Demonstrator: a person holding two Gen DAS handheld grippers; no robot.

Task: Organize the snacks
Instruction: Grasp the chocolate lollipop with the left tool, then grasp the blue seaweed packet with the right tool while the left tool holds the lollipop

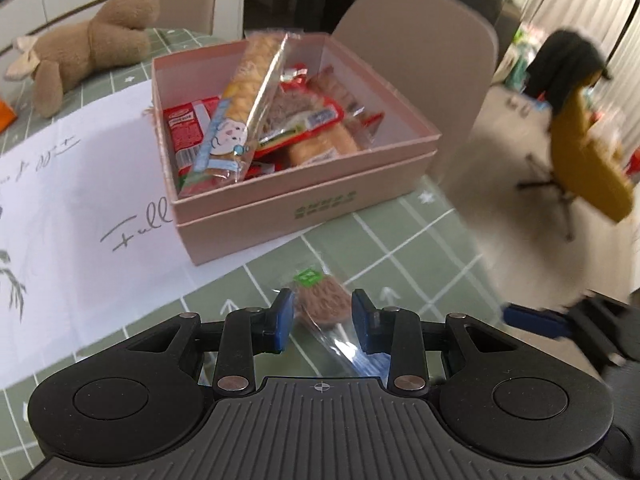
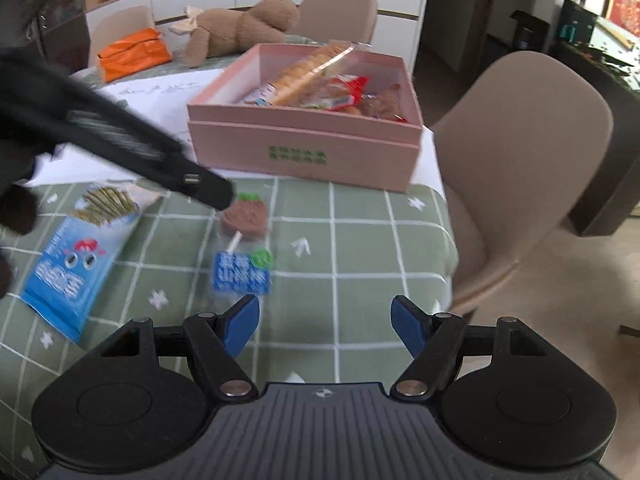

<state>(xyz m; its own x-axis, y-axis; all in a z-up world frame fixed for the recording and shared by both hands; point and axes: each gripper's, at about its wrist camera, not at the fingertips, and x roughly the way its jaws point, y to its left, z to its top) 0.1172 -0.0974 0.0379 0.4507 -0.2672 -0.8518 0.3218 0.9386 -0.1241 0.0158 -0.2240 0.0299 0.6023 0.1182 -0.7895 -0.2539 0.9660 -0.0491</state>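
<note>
A pink box (image 1: 304,184) holding several wrapped snacks stands on the table; it also shows in the right wrist view (image 2: 304,148). A brown lollipop in a clear wrapper (image 1: 324,300) lies on the green checked cloth. My left gripper (image 1: 322,314) is open, its blue pads on either side of the lollipop. In the right wrist view the lollipop (image 2: 246,216) lies ahead with the left gripper's body (image 2: 160,160) over it. My right gripper (image 2: 326,316) is open and empty. A blue snack bag (image 2: 76,256) lies to the left.
A brown plush toy (image 1: 88,48) lies at the back of the table, next to an orange pouch (image 2: 134,54). A white paper sheet (image 1: 80,200) lies under the box. Beige chairs (image 2: 520,160) stand around the table. The table edge is at the right.
</note>
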